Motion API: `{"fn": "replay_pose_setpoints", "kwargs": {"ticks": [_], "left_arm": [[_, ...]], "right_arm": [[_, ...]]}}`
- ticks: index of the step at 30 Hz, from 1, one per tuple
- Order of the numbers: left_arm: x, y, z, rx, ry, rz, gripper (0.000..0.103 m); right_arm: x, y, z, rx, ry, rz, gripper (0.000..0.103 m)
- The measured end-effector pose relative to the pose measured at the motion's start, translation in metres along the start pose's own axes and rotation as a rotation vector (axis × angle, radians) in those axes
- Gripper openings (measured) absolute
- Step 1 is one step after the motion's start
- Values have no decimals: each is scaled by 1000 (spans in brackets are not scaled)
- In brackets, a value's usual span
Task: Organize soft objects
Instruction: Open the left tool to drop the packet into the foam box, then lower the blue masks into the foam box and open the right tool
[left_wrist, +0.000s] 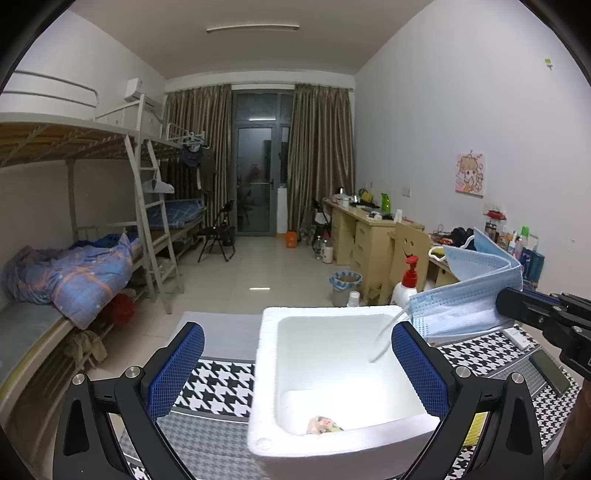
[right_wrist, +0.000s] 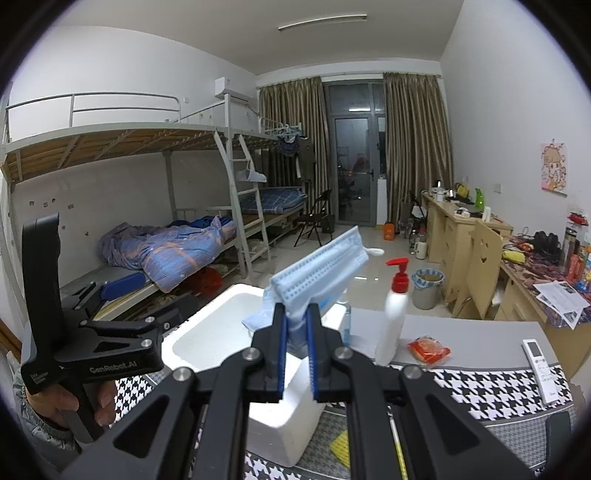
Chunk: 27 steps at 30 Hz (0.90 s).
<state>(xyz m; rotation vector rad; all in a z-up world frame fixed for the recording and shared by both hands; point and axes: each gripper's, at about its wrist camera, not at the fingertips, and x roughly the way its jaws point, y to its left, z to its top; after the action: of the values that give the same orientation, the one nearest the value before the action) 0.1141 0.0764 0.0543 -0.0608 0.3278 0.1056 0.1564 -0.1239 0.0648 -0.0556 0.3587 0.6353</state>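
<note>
I'm working over a bench (right_wrist: 491, 376) covered in black-and-white houndstooth cloth, in a dorm room with white walls, a tiled floor, bunk beds (left_wrist: 92, 206) along the left and tan curtains (left_wrist: 317, 155) flanking a glass door at the far end. One white foam box (left_wrist: 332, 373) sits on the bench in front of me, with one small crumpled soft object (left_wrist: 323, 424) lying on its bottom near the front wall. My left gripper (left_wrist: 297, 369) is spread wide with nothing between its blue pads, straddling the box. My right gripper (right_wrist: 295, 354) is pinching one light blue face mask (right_wrist: 317, 273), held up above the box's right rim; one ear loop dangles into the box. Beyond the box stands one white pump bottle (right_wrist: 393, 314) with a red top; just right of it lies one red packet (right_wrist: 428, 349), and farther right one white remote (right_wrist: 541, 363).
</note>
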Motion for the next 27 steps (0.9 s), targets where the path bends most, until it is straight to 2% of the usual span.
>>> {"fn": "replay_pose_setpoints", "kwargs": {"ticks": [27], "left_arm": [[-4,33,-12,-48,6,42,102]], "right_arm": [[48,24,-2,7,130,92,13]]}}
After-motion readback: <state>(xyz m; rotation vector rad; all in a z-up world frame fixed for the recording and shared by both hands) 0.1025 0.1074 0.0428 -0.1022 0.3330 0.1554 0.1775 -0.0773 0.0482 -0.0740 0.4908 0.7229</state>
